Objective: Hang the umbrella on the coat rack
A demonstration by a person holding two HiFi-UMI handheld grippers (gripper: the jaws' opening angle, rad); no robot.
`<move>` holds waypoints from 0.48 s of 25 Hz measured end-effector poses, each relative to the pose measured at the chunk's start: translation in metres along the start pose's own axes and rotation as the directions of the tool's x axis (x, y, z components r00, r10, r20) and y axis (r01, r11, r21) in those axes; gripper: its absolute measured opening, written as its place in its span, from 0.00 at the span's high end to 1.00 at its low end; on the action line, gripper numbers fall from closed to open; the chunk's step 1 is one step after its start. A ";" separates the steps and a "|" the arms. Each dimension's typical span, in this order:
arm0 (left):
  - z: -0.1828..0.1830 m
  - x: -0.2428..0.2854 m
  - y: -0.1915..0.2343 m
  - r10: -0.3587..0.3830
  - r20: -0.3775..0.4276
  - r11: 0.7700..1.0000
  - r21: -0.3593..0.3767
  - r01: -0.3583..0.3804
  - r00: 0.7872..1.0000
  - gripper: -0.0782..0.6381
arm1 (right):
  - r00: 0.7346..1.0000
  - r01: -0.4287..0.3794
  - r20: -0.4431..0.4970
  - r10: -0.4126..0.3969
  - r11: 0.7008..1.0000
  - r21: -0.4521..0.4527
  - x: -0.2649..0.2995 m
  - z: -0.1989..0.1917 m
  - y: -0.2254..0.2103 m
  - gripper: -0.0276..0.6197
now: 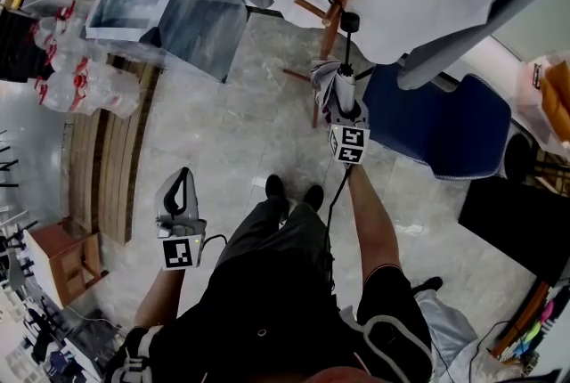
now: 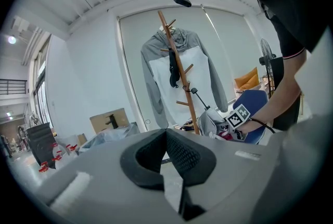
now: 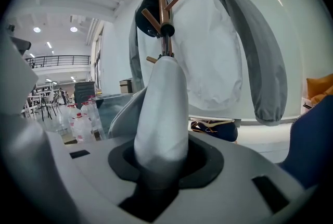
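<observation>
since the folded grey umbrella (image 3: 160, 108) is clamped by its cloth body in the right claw (image 3: 161, 163), its black end sticks out free toward the wooden coat rack (image 3: 162, 4) — judged a sensible hold for hooking it onto a peg. umbrella is up in the air on the near side of the rack pole, on no peg yet; contact cannot be told. upper pegs carry a grey-and-white hoodie (image 3: 218, 51), so a bare lower peg looks the likely target. left claw (image 2: 167, 151) — jaws together, nothing in them — hangs low at left, well apart, out of the way.
</observation>
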State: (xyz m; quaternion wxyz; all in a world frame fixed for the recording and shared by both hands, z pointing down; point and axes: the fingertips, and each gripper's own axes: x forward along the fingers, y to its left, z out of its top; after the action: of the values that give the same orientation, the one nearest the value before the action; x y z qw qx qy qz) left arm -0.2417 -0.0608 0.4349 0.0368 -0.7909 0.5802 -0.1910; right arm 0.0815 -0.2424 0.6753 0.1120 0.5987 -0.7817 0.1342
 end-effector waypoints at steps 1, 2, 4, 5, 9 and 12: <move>0.000 0.001 0.000 0.000 -0.001 1.000 -0.002 0.000 1.000 0.89 | 1.000 0.004 -0.003 -0.004 1.000 -0.002 0.002 -0.002 -0.001 0.75; 0.000 0.001 0.000 0.001 -0.002 1.000 -0.003 -0.001 1.000 0.89 | 1.000 0.009 -0.006 -0.009 1.000 -0.002 0.003 -0.004 -0.002 0.75; 0.000 0.001 0.000 0.000 0.000 1.000 -0.002 0.000 1.000 0.89 | 1.000 0.018 -0.011 -0.018 1.000 -0.002 0.006 -0.009 -0.004 0.75; 0.000 0.002 0.000 -0.001 -0.001 1.000 0.000 0.001 1.000 0.89 | 1.000 0.022 -0.013 -0.022 1.000 -0.003 0.008 -0.011 -0.005 0.75; -0.003 0.003 -0.001 -0.001 -0.010 1.000 0.007 0.001 1.000 0.89 | 0.999 0.033 -0.021 -0.033 0.999 -0.008 0.015 -0.020 -0.008 0.75; -0.003 0.004 -0.002 0.001 -0.011 1.000 0.008 0.000 1.000 0.89 | 0.999 0.036 -0.021 -0.036 0.999 -0.007 0.019 -0.023 -0.011 0.75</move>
State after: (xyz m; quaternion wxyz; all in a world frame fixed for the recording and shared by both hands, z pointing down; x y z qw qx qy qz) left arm -0.2397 -0.0631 0.4397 0.0369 -0.7896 0.5797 -0.1979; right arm 0.0874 -0.2547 0.7042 0.1247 0.6110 -0.7698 0.1362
